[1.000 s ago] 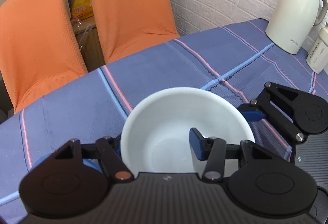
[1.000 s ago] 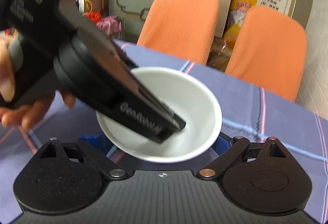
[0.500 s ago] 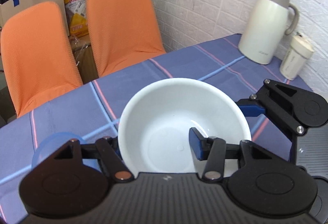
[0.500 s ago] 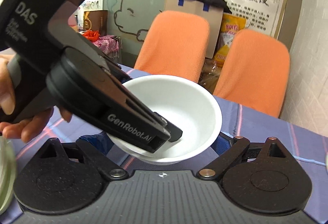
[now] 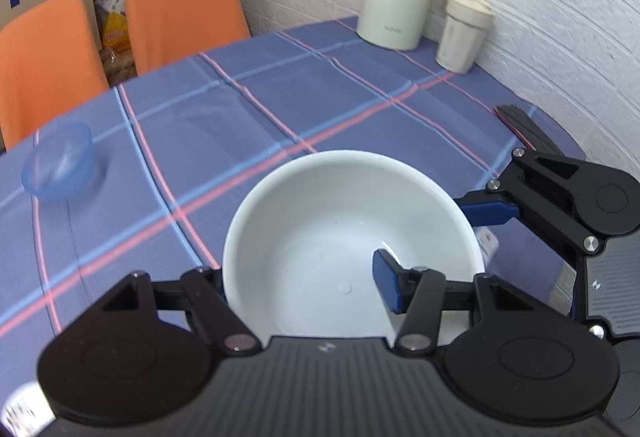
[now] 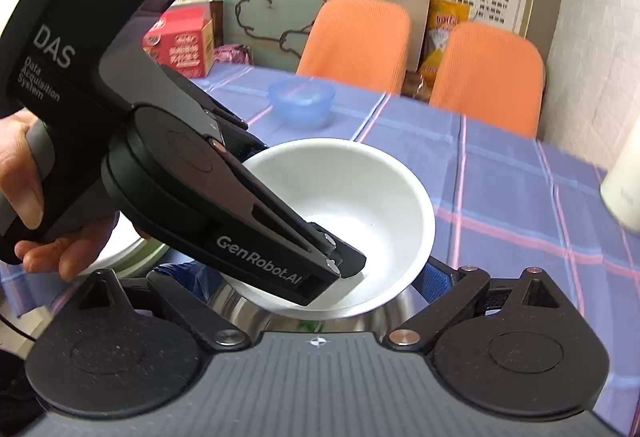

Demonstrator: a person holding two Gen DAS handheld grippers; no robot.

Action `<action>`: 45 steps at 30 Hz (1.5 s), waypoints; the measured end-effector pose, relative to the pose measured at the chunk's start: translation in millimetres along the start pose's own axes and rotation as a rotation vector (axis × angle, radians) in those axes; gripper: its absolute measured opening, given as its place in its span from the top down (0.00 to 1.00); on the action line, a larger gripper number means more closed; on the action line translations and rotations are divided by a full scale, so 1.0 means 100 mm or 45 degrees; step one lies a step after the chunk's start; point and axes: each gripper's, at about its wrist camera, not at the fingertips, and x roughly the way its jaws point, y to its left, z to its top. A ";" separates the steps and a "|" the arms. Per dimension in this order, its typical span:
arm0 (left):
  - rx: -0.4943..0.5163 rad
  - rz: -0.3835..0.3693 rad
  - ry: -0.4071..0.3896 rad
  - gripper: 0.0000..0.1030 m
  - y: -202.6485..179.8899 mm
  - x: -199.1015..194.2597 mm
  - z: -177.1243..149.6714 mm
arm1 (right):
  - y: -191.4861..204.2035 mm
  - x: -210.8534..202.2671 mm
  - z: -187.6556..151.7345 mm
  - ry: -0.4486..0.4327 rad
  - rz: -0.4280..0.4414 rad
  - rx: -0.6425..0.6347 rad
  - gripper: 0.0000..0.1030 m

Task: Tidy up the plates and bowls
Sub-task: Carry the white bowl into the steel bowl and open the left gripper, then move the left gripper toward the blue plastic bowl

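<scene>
Bowls: one white [image 5: 352, 237], one blue [image 5: 58, 165]

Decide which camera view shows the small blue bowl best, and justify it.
The right wrist view: the blue bowl sits fairly sharp and whole on the tablecloth beyond the white bowl. In the left wrist view the blue bowl is blurred near the left edge.

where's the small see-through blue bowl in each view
Left wrist view: the small translucent blue plastic bowl sits on the tablecloth at the far left edge, well left of the white bowl.
Right wrist view: it is upper centre, beyond the white bowl's far rim, just in front of the chairs.
Shared landmark: the two orange chairs behind the table.
</scene>
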 end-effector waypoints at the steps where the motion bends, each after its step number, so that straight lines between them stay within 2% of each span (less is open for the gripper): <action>1: 0.001 -0.002 0.007 0.46 -0.03 0.00 -0.07 | 0.03 -0.01 -0.05 0.010 0.003 0.003 0.17; 6: 0.005 0.009 0.028 0.46 -0.10 0.05 -0.28 | 0.09 0.05 -0.16 0.047 0.020 0.024 0.18; 8: 0.007 0.021 0.032 0.42 -0.10 0.08 -0.30 | 0.11 0.07 -0.19 0.055 0.001 0.011 0.18; 10: 0.006 0.016 0.034 0.35 -0.08 0.10 -0.33 | 0.11 0.08 -0.21 0.056 -0.039 -0.007 0.18; 18: -0.019 -0.021 0.028 0.28 -0.03 0.02 -0.36 | 0.03 -0.05 -0.35 0.066 -0.087 0.040 0.18; 27: -0.048 -0.002 -0.037 0.28 0.00 -0.22 -0.42 | 0.02 -0.36 -0.59 0.054 -0.086 0.135 0.17; 36: -0.087 0.049 -0.086 0.28 0.06 -0.34 -0.40 | 0.01 -0.39 -0.53 0.005 -0.087 0.158 0.17; 45: -0.121 0.086 -0.121 0.28 0.32 -0.48 -0.38 | -0.03 -0.29 -0.16 -0.031 -0.074 0.144 0.17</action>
